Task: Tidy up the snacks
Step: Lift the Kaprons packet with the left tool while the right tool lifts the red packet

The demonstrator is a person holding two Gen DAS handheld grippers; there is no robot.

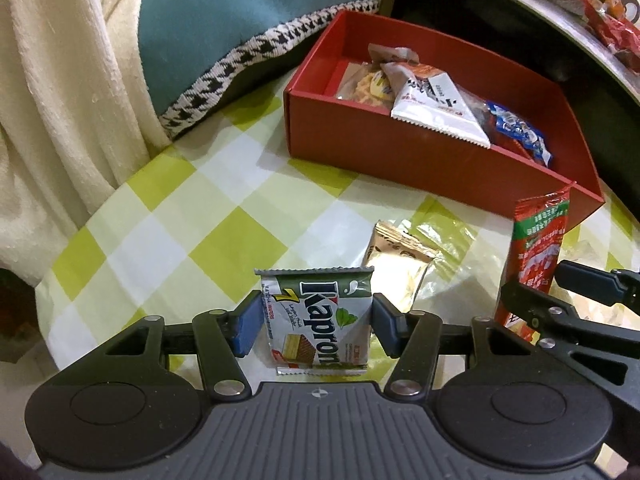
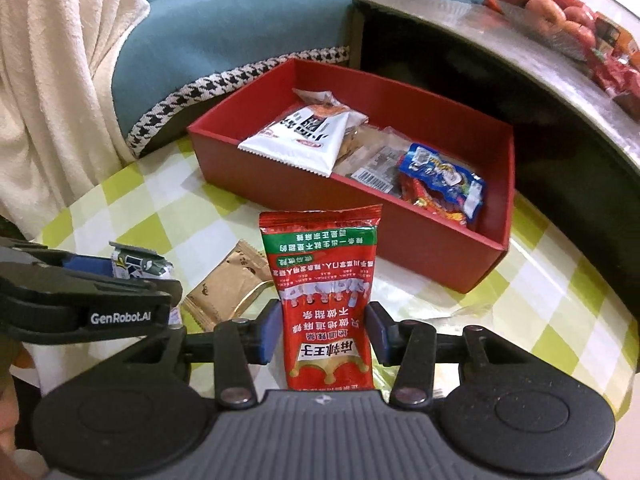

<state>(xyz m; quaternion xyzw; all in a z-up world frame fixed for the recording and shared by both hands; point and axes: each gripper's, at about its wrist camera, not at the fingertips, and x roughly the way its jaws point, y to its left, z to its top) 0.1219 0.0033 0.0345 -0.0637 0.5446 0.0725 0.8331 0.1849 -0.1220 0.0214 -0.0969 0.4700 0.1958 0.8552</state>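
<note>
My left gripper (image 1: 316, 322) is shut on a green and white wafer packet (image 1: 316, 320), held upright above the checked tablecloth. My right gripper (image 2: 324, 334) is shut on a red and green snack pouch (image 2: 324, 292), also upright; that same red pouch (image 1: 536, 252) shows at the right of the left wrist view. A gold foil packet (image 1: 400, 272) lies on the cloth between the two grippers, and this gold packet (image 2: 228, 284) appears left of the pouch in the right wrist view. Beyond stands an open red box (image 1: 400, 148) holding several snack packs; its near wall (image 2: 280, 184) faces me.
A green and white checked tablecloth (image 1: 180, 232) covers the table. A teal cushion with houndstooth trim (image 1: 240, 20) and a cream blanket (image 1: 52, 80) lie at the far left. A higher grey tabletop (image 2: 500, 36) with bagged fruit (image 2: 552, 12) rises at the right.
</note>
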